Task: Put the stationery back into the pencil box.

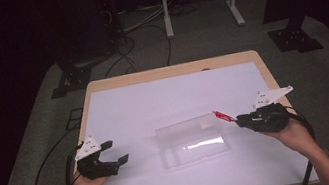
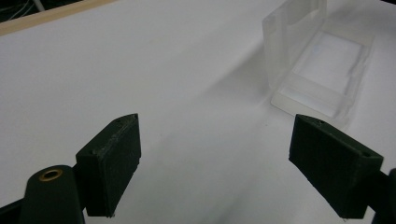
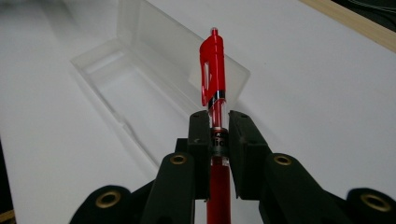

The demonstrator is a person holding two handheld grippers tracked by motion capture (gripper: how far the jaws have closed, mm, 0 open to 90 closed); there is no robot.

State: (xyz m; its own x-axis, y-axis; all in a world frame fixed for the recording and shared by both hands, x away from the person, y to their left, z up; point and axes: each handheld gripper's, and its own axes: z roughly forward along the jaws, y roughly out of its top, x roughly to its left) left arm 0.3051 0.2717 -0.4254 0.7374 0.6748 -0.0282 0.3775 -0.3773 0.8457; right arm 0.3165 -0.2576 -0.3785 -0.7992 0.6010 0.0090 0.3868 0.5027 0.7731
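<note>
Gripping a red pen (image 3: 214, 79), the right gripper (image 3: 218, 122) has its jaws closed tight on the barrel; the clip end juts out past the fingertips, over the near rim of an open clear plastic case (image 1: 192, 141). Case lies on the white table sheet (image 1: 154, 104), lid standing up along its far side. Left gripper (image 2: 212, 154) jaws spread wide, nothing between them, bare sheet beneath; the case sits beyond its right-hand finger (image 2: 334, 161), apart from it.
</note>
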